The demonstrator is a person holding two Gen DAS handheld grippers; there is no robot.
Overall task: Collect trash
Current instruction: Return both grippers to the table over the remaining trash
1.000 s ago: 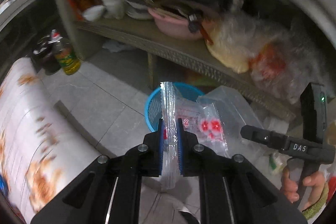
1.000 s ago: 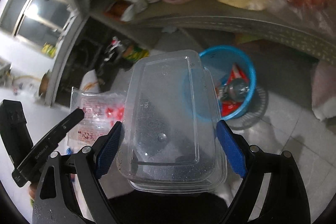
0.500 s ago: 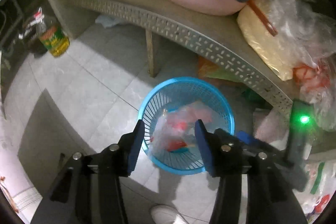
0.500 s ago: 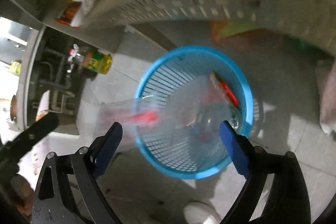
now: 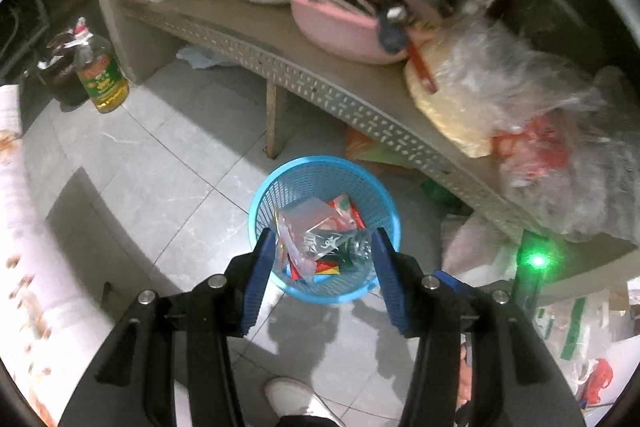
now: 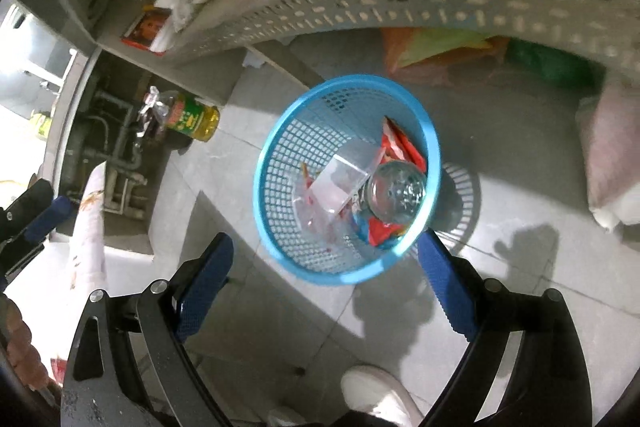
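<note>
Left wrist view looks steeply down at a tiled floor, where the left gripper [image 5: 324,259] hangs above a blue mesh wastebasket [image 5: 272,195] with its blue-padded jaws spread wide and nothing between them. Inside the basket lie a clear plastic container [image 5: 308,215], a printed clear bag [image 5: 320,245] and red wrappers [image 5: 346,207]. At 12 o'clock from the basket runs a perforated grey shelf [image 5: 304,77] carrying a pink basin [image 5: 332,27]; a cooking-oil bottle [image 5: 102,79] stands on the floor at 10 o'clock. Right wrist view shows the right gripper [image 6: 324,267] likewise pointed downward, its jaws released and far apart, poised just at 6 o'clock of the same wastebasket [image 6: 276,163]. The clear container [image 6: 344,175] rests tilted in the basket beside a clear bottle [image 6: 396,193] lying end-on, over red wrappers [image 6: 400,147]. A white shoe [image 6: 372,391] shows at 6 o'clock.
</note>
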